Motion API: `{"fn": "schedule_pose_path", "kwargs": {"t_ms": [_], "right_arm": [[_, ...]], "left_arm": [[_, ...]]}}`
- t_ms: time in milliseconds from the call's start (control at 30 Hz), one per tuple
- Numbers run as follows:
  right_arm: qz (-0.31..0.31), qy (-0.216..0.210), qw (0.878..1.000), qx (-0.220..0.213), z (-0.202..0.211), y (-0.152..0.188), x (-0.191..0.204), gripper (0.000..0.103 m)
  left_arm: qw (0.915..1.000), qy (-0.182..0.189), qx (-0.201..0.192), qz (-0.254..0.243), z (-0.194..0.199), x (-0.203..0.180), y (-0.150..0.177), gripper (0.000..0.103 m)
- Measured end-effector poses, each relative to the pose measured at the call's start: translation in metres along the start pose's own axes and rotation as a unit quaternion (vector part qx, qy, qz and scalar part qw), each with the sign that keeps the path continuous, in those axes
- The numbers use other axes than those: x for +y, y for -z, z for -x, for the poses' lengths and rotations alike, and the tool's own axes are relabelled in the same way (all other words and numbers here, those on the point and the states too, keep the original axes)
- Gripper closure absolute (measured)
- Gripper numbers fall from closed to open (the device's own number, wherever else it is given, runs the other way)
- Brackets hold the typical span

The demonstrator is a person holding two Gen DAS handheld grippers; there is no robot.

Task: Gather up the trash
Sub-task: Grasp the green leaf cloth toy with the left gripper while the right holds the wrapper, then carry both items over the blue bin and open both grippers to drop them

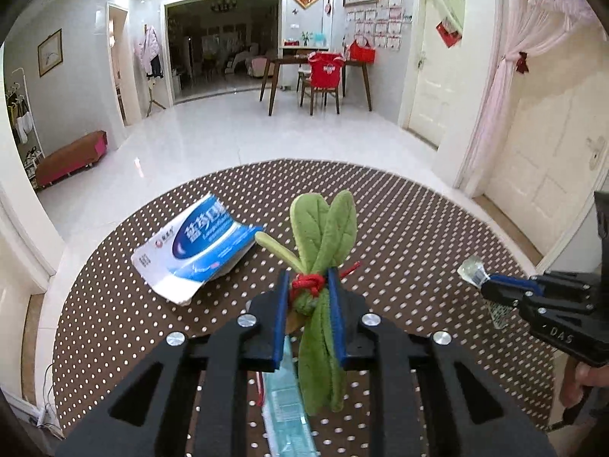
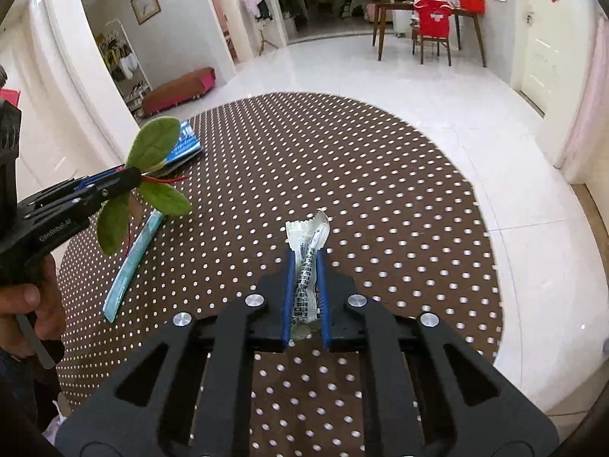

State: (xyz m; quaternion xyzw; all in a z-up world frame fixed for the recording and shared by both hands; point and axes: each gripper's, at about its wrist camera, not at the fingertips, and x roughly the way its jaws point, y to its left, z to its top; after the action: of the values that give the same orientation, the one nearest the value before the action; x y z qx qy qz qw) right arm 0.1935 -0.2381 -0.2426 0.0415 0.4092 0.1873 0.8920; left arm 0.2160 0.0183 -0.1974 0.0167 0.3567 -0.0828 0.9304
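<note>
Slippage is my first worry: my left gripper [image 1: 309, 297] has its blue pads pinched on the red-tied waist of a green plush leaf bundle [image 1: 321, 266], and that soft fabric could squirm free if I tilt or swing it. My right gripper [image 2: 306, 289] is nearly closed on a thin crinkled clear plastic wrapper with black print [image 2: 307, 266]; it is so flimsy that it may slide out between the pads, I think.

Both items are off the brown round table with white dots [image 1: 399, 221], each lying lengthwise between its jaws, tips poking past the fingertips.

Just under and ahead of the left gripper lies a long pale teal sachet strip [image 2: 133, 259], flat on the table. Further out, near the far-left edge, sits a bent white-and-blue cardboard medicine box [image 1: 198, 251], well apart from the right gripper. With both grippers full, I judge neither can be fetched yet.
</note>
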Motion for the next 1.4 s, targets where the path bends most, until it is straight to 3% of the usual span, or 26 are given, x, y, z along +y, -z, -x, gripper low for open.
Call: {"fn": "schedule_pose_path", "kwargs": {"t_ms": [267, 533, 733, 867, 933, 1000, 1133, 1400], "right_arm": [[-0.052, -0.006, 0.998, -0.046, 0.042, -0.002, -0.042, 0.092], [-0.144, 0.016, 0.986, -0.085, 0.086, 0.007, -0.133, 0.092], [-0.213, 0.05, 0.974, -0.057, 0.08, 0.038, -0.209, 0.091], [-0.256, 0.062, 0.964, -0.017, 0.055, 0.065, -0.248, 0.088], [-0.28, 0.068, 0.958, 0.005, 0.042, 0.075, -0.264, 0.081], [-0.317, 0.072, 0.946, 0.007, 0.037, 0.09, -0.28, 0.037], [-0.34, 0.079, 0.937, -0.016, 0.054, 0.105, -0.291, 0.036], [-0.36, 0.113, 0.922, -0.091, 0.117, 0.109, -0.312, 0.021]], "left_arm": [[0.9976, 0.064, -0.026, 0.003, 0.029, -0.036, -0.02, 0.084], [0.9917, 0.125, -0.023, -0.016, 0.024, -0.092, -0.038, 0.084], [0.9831, 0.18, 0.004, -0.034, 0.004, -0.148, -0.046, 0.084], [0.9774, 0.205, 0.029, -0.046, -0.023, -0.182, -0.047, 0.084], [0.9753, 0.21, 0.043, -0.053, -0.035, -0.197, -0.047, 0.084], [0.9718, 0.219, 0.06, -0.062, -0.049, -0.217, -0.046, 0.084], [0.964, 0.237, 0.088, -0.082, -0.074, -0.256, -0.041, 0.084], [0.9449, 0.259, 0.156, -0.125, -0.13, -0.332, -0.018, 0.084]]}}
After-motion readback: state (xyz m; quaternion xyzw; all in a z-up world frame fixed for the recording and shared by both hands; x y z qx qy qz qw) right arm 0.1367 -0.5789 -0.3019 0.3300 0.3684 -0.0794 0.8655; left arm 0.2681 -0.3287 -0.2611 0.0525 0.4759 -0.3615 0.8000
